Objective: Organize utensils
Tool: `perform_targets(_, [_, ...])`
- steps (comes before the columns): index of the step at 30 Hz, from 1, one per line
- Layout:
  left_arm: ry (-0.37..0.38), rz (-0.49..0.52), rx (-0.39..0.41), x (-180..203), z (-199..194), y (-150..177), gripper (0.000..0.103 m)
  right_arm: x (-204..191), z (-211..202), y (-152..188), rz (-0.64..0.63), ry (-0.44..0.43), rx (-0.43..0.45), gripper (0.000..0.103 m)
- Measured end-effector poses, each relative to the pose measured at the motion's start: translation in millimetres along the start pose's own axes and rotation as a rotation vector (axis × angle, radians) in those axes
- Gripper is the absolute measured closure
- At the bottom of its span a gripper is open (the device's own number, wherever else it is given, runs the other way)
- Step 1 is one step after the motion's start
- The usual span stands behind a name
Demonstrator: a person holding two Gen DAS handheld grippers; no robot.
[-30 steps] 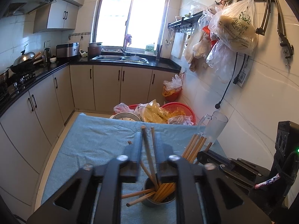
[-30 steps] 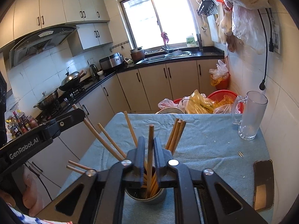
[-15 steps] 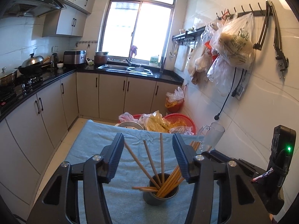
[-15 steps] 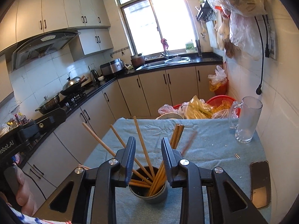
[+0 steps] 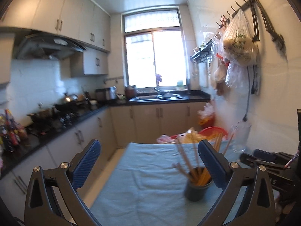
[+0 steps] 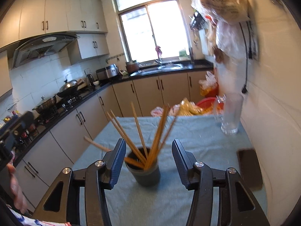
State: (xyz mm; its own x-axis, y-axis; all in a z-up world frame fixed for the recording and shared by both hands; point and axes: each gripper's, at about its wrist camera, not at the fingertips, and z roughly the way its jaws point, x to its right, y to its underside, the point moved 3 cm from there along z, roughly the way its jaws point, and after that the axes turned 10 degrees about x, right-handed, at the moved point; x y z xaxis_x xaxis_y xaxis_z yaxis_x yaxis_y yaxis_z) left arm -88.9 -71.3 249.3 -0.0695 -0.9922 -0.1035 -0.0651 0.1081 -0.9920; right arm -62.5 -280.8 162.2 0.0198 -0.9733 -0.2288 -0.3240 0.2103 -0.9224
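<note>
left tongs: spread very wide, blue pads bare, holding and touching nothing; a second ago they were clenched on chopsticks, half a second ago partly released, and now they are pulled back and higher. right tongs: released, open about as wide as the cup, one pad at each side of the cup rim but not seen to touch it; a second ago clenched on one chopstick, since let go. cup: dark, upright on the blue cloth, same spot as before. chopsticks: all in the cup, fanned outward, one lying low toward the cup's left. glass mug: on the cloth, well beyond the cup toward the right wall. right view only: a dark flat item on the cloth right of the cup, and a hand at the left edge. left view only: the right tongs' black body just right of the cup, and the wall hooks with hanging bags above.
</note>
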Motion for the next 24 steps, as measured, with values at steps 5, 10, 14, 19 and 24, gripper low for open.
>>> perform_targets(5, [-0.025,0.0,0.007,-3.5,-31.5,17.7,0.0,13.2,-12.7,33.0,0.042,0.057,-0.039,0.045])
perform_targets(10, [-0.004,-0.068,-0.044,-8.3,-45.6,34.8,0.0,18.4,-26.6,59.0,0.046,0.117,-0.065,0.042])
perform_targets(14, [-0.019,-0.061,-0.063,-7.5,-53.3,48.4,0.0,19.0,-37.7,70.7,0.032,0.156,-0.061,0.037])
perform_targets(19, [0.013,-0.107,-0.124,-4.1,-55.3,67.9,0.0,20.9,-46.0,85.2,0.043,0.184,-0.069,0.034])
perform_targets(24, [0.017,-0.103,-0.256,-0.2,-46.6,92.9,0.0,19.2,-45.3,95.5,-0.016,0.234,-0.086,0.034])
